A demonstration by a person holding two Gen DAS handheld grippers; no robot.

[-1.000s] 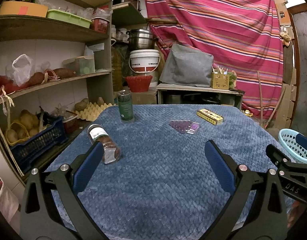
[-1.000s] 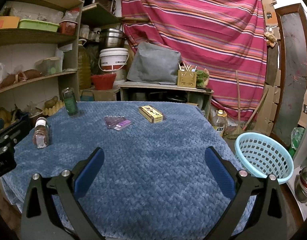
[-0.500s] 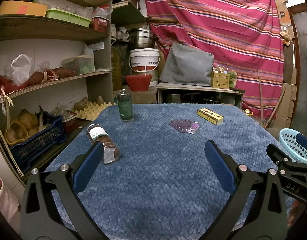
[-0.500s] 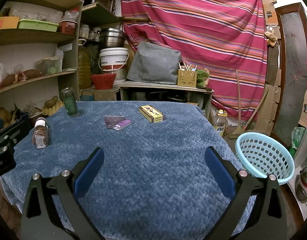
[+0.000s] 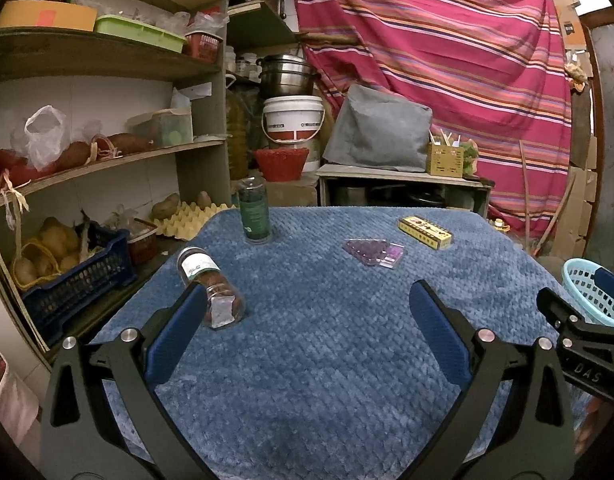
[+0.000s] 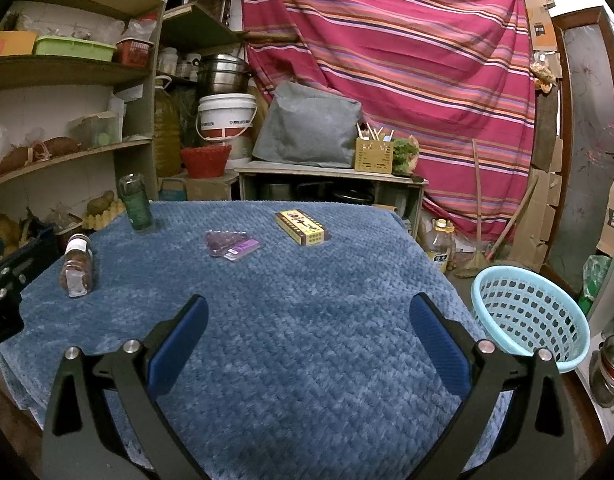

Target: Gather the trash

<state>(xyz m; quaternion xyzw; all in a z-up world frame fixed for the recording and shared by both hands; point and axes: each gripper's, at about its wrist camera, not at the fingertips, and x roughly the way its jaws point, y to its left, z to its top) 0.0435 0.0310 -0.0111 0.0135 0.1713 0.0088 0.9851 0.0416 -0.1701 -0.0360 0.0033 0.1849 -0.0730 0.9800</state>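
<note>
- Looking along your right gripper [image 6: 309, 322], you've got the light blue laundry-style basket [image 6: 531, 312] standing on the floor just off the table's right edge, and nothing shows through its slotted wall or over the rim.
- On the blue quilted table cover [image 5: 327, 340] a glass spice jar [image 5: 211, 286] lies on its side near the left edge, brown contents inside, white label up.
- Further back a dark green bottle [image 5: 253, 210] stands upright, well apart from the fallen jar.
- Mid-table sits a purple plastic wrapper [image 5: 373, 252], flat on the cloth; just beyond it to the right lies a yellow carton [image 5: 425, 232], also flat.
- Your left gripper [image 5: 307, 316] hovers low over the near edge, fingers spread wide with nothing between them; its left pad [image 5: 175, 336] overlaps the spice jar in view, though I can't tell if it touches.
- Your right gripper is level with it, fingers equally wide apart and empty, pointed across the table with the basket off its right finger [image 6: 439, 344].
- Shelves [image 5: 107, 160] on the left carry tubs, bags and a blue crate [image 5: 73, 284] of potatoes.
</note>
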